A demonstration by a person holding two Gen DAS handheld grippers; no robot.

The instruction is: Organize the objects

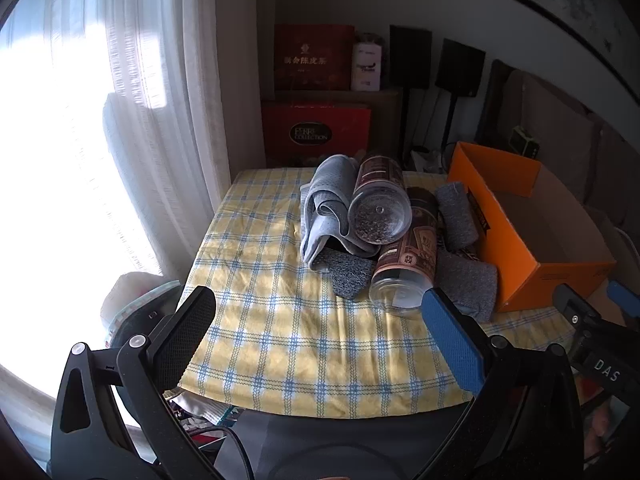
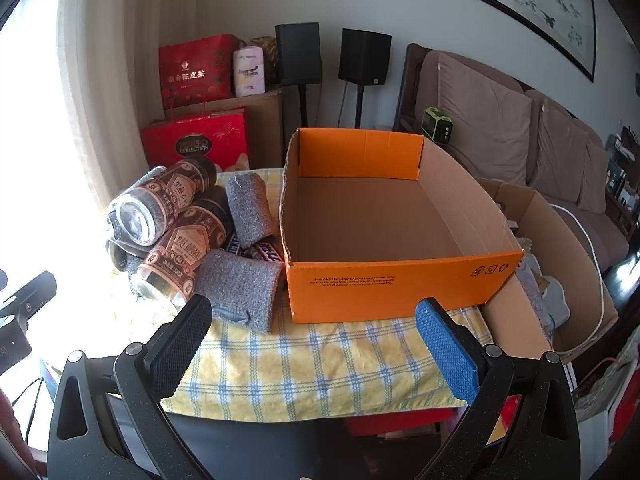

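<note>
left wrist view: the left tool (image 1: 316, 320) hangs spread over the checked desk (image 1: 280, 340), pinching nothing. far of it, a grey towel (image 1: 324, 204), two jars (image 1: 380, 208) and grey cloth rolls (image 2: 240, 292) lie piled, touching. right, the orange box (image 2: 400, 284); the right tool (image 2: 314, 328), spread, hangs near it.

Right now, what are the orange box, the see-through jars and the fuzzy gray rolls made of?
The orange box looks like corrugated cardboard: matte brown inside, with fold creases and printed marks. The jars seem to be clear plastic, possibly glass; the shiny transparent ends show dark grains inside, and glossy brown labels wrap them. The gray rolls look like soft knitted or terry cloth, speckled and fuzzy.
</note>
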